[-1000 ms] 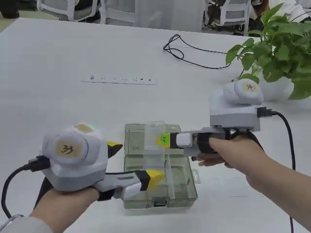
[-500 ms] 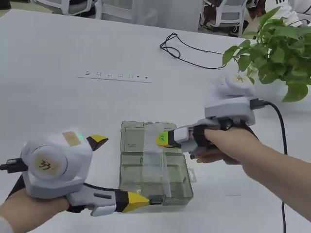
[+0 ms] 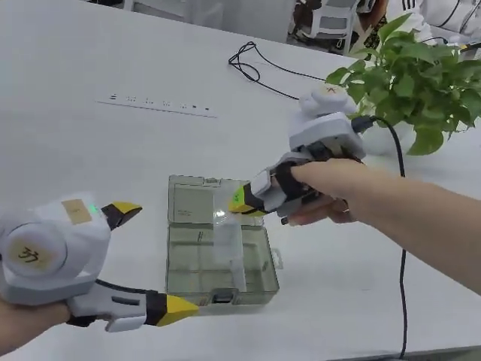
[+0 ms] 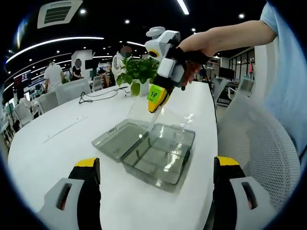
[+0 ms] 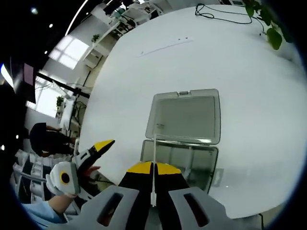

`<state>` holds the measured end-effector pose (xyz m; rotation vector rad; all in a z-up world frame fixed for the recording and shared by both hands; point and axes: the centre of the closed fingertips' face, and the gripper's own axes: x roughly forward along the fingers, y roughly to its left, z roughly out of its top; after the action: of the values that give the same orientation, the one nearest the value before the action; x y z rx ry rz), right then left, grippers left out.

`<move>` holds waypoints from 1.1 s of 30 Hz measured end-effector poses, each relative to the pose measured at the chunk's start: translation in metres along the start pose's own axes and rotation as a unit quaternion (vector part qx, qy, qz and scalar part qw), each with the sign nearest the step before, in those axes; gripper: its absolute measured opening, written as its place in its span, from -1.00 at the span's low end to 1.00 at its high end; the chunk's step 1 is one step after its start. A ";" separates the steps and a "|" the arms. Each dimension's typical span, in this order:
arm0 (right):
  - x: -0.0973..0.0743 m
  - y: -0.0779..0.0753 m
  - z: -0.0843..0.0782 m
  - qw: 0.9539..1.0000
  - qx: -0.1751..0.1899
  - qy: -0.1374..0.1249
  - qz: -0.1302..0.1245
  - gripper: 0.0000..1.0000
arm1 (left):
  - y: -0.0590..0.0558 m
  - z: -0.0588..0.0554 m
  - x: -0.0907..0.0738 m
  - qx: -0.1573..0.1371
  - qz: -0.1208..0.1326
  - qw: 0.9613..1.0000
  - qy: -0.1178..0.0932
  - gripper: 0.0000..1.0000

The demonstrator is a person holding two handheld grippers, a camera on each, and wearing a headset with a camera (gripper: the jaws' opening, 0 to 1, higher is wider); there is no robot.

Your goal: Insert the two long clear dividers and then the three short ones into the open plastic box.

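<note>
Slim pickings for text. The round tan sticker [image 3: 30, 256] on the left gripper [image 3: 155, 258], at about 8 o'clock in the head view, reads "33". The green label [image 4: 153, 94] by the right gripper's [image 4: 152, 109] fingers has two digits — maybe "59", too blurry to be sure.

Box [image 3: 184, 259], divider [image 3: 229, 248] glossy clear plastic; table [image 3: 90, 165] matt.
</note>
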<state>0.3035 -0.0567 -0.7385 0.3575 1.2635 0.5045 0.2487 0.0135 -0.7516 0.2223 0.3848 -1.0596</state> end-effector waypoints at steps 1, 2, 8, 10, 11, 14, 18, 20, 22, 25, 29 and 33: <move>0.000 0.001 -0.005 1.000 0.008 0.011 -0.005 -0.97 | 0.000 -0.001 0.000 0.002 -0.002 1.000 -0.001 1.00; 0.001 0.001 -0.006 1.000 0.010 0.015 -0.006 -0.97 | 0.000 -0.001 0.000 0.005 -0.004 1.000 0.000 1.00; 0.007 -0.001 -0.010 0.998 0.026 0.049 -0.028 -0.97 | 0.003 -0.003 0.000 0.023 -0.014 1.000 0.001 1.00; 0.010 -0.003 -0.009 0.997 0.032 0.061 -0.035 -0.97 | 0.004 -0.003 0.000 0.026 -0.017 1.000 0.000 1.00; 0.010 -0.003 -0.009 0.997 0.033 0.062 -0.037 -0.97 | 0.004 -0.003 0.000 0.026 -0.017 1.000 0.000 1.00; 0.014 -0.004 -0.010 0.995 0.041 0.078 -0.048 -0.97 | 0.004 -0.004 0.000 0.028 -0.021 0.999 -0.003 1.00; 0.019 -0.005 -0.012 0.992 0.048 0.095 -0.062 -0.97 | 0.003 -0.007 -0.001 0.027 -0.025 0.999 -0.003 1.00; 0.022 -0.006 -0.013 0.991 0.051 0.102 -0.069 -0.97 | 0.003 -0.008 -0.001 0.026 -0.025 0.999 -0.004 1.00; 0.026 -0.007 -0.013 0.990 0.048 0.108 -0.073 -0.97 | 0.003 -0.009 -0.002 0.025 -0.025 0.999 -0.006 1.00; 0.029 -0.003 -0.022 0.989 0.047 0.116 -0.080 -0.97 | 0.004 -0.011 -0.003 0.025 -0.025 0.999 -0.007 1.00; 0.030 -0.003 -0.027 0.987 0.048 0.122 -0.089 -0.97 | 0.006 -0.011 -0.005 0.024 -0.025 0.999 -0.010 1.00; 0.031 0.001 -0.036 0.986 0.049 0.128 -0.096 -0.97 | 0.006 -0.014 -0.006 0.030 -0.029 0.999 -0.005 1.00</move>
<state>0.2756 -0.0398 -0.7734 0.2558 1.5597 0.3313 0.2486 0.0260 -0.7620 0.2610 0.3532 -1.1302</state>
